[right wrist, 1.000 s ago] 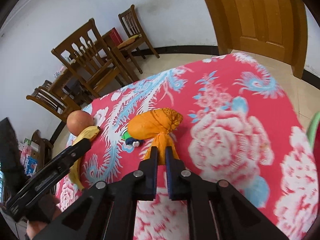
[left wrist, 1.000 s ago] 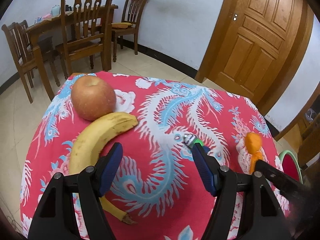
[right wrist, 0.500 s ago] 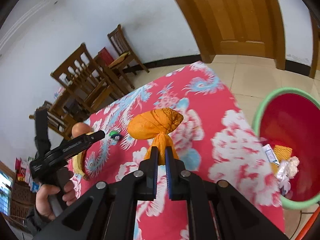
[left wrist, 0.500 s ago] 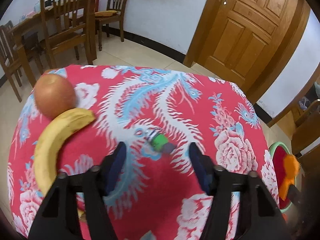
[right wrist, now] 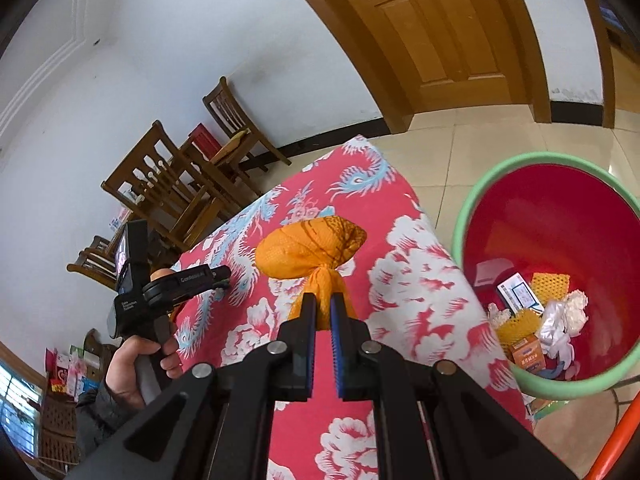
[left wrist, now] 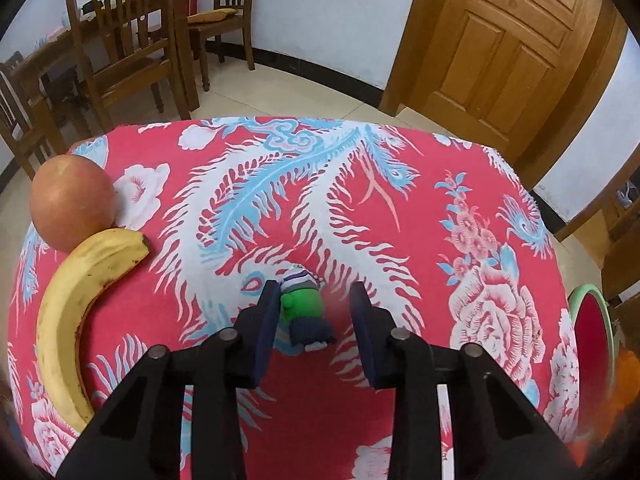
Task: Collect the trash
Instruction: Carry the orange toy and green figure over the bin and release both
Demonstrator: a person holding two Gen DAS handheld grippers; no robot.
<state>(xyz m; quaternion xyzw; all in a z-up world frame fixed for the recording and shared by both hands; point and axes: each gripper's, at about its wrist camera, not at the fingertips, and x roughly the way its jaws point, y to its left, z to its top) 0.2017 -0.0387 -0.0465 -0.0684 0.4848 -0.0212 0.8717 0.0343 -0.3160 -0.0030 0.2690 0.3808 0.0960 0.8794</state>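
Note:
My left gripper [left wrist: 316,296] is open over the red flowered tablecloth [left wrist: 400,184], its jaws on either side of a small green and blue wrapper [left wrist: 304,312] that lies on the cloth. My right gripper [right wrist: 323,304] is shut on the knotted neck of an orange mesh bag [right wrist: 308,250] and holds it in the air above the table's right edge. A red bin with a green rim [right wrist: 560,272] stands on the floor to the right, with several bits of trash inside. The bin's rim also shows in the left wrist view [left wrist: 592,320].
An apple [left wrist: 72,204] and a banana [left wrist: 80,304] lie at the table's left side. Wooden chairs [left wrist: 128,40] and a dining table stand behind. A wooden door [left wrist: 512,48] is at the back right. An orange hoop [right wrist: 616,440] is near the bin.
My left gripper moved down and forward so the green wrapper now lies between its jaws. My right gripper carried the orange bag rightward, closer to the red bin.

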